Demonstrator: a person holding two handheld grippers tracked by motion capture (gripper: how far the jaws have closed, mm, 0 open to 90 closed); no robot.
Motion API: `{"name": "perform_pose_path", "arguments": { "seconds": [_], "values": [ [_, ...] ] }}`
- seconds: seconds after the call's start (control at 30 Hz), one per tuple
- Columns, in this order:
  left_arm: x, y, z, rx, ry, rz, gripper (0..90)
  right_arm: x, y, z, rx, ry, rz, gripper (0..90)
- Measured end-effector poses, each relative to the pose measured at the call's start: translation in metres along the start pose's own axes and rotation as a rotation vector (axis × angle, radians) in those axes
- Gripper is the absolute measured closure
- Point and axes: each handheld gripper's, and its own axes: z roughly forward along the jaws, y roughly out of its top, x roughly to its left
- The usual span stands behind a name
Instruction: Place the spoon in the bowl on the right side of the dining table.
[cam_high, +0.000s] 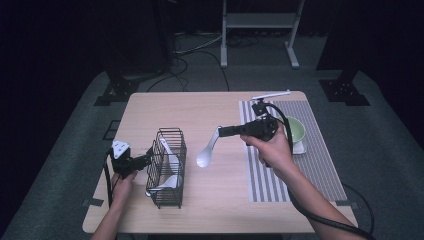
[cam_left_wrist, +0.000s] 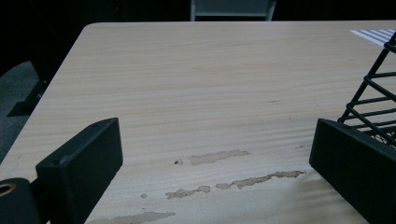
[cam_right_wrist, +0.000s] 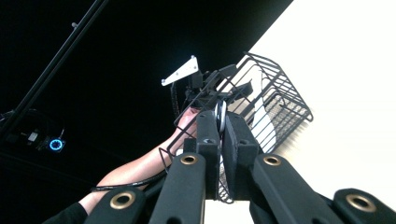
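Wire basket (cam_high: 167, 167) on the table's (cam_high: 210, 107) left, spoons (cam_high: 169, 170) inside; striped mat (cam_high: 320, 165) on the right, bowl (cam_high: 299, 131) on it; held spoon (cam_high: 208, 150) between them

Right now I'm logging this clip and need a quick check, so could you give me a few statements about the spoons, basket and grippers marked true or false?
1. The right gripper is shut on a white spoon. True.
2. The wire basket is empty. False: at least one white spoon lies inside it.
3. The left gripper is clamped on the basket's wall. False: its jaws stand wide apart, one beside the basket's wire.
4. A green bowl sits on the striped mat. True.
5. The held spoon is already inside the basket. False: it hangs over the table between basket and mat.
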Motion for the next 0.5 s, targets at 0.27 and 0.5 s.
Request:
{"name": "perform_pose_path", "arguments": {
  "seconds": [0.27, 0.5],
  "values": [
    [0.000, 0.000, 0.000, 0.001, 0.000, 0.001, 1.6, -0.009, -0.005, -0.012, -0.024, -0.007, 0.026, 85.7],
    [0.000, 0.000, 0.000, 0.001, 0.001, 0.004, 1.6, -0.015, -0.008, -0.017, -0.035, -0.015, 0.040, 85.7]
  ]
}}
